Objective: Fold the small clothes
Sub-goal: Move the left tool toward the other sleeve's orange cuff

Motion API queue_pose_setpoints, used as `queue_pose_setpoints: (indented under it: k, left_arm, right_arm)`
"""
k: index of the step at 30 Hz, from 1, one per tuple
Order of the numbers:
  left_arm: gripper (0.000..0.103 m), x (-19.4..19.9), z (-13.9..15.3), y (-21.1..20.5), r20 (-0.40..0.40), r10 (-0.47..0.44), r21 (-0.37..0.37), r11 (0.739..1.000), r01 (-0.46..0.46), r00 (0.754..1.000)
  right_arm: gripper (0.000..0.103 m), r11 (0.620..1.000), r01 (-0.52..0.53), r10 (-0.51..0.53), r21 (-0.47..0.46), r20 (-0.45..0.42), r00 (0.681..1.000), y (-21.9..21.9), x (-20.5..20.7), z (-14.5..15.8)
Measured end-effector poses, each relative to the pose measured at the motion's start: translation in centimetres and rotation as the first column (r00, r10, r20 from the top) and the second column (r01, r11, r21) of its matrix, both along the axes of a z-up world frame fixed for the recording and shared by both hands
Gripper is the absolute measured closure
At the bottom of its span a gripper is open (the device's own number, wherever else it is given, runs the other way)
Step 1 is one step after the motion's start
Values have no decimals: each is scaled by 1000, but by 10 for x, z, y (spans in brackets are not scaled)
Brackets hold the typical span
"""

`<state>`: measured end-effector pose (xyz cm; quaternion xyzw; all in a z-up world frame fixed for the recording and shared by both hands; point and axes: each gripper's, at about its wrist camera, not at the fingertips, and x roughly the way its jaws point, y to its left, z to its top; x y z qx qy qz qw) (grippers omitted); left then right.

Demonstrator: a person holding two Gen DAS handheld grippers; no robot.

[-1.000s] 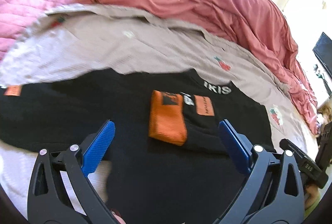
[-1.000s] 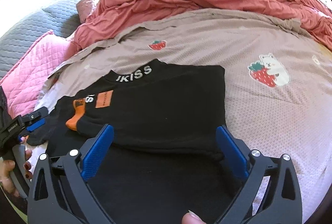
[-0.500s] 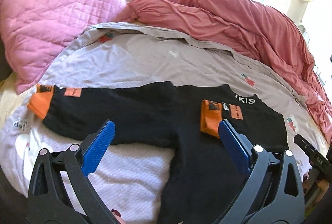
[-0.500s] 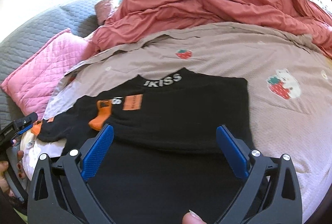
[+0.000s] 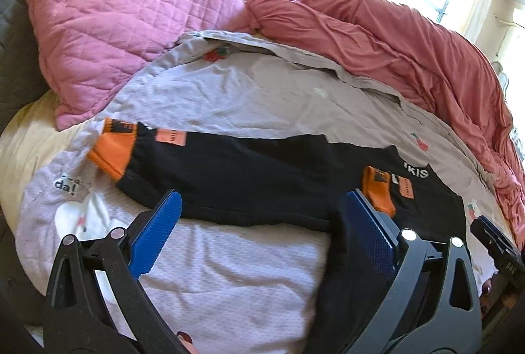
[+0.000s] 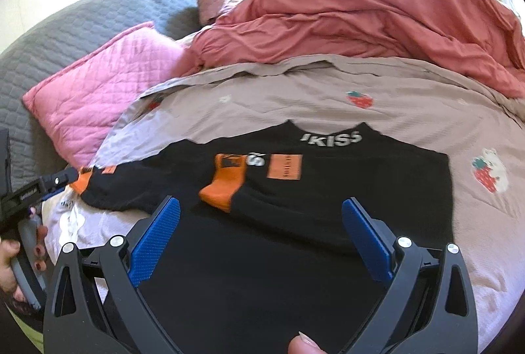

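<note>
A black sweatshirt (image 5: 246, 177) (image 6: 344, 196) with a white-lettered collar lies flat on the bed. One sleeve is folded across the chest, its orange cuff (image 6: 226, 183) (image 5: 377, 190) near the middle. The other sleeve stretches out to the left and ends in an orange cuff (image 5: 113, 150) near the pillow. My left gripper (image 5: 262, 206) hovers open above the stretched sleeve, holding nothing. My right gripper (image 6: 261, 206) hovers open over the sweatshirt's lower body, also holding nothing. Each gripper shows at the edge of the other's view, the left gripper (image 6: 42, 186) near the far cuff.
A pink quilted pillow (image 5: 115, 26) lies beyond the left cuff. A bunched red duvet (image 5: 393, 35) (image 6: 361, 12) runs along the far side. The sweatshirt rests on a strawberry-print sheet (image 6: 328, 94). A grey quilted headboard (image 6: 82, 26) is at far left.
Both grippers have pulled back from the sweatshirt, still open. The left view has swung left, bringing the stretched sleeve, its cuff and the pillow into sight.
</note>
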<state>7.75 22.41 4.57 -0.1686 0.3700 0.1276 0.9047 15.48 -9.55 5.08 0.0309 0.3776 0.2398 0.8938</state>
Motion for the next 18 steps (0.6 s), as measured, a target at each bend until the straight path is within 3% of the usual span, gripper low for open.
queue_pose_setpoints:
  k: [4, 18]
  left_arm:
    - [9, -5, 1, 20, -2, 26, 23, 999, -26, 1000]
    - [9, -12, -43, 88, -67, 125, -75, 989, -130, 990]
  right_arm:
    - [5, 999, -43, 43, -18, -3, 999, 29, 3, -2]
    - [5, 978, -191, 190, -85, -23, 982, 127, 0, -20]
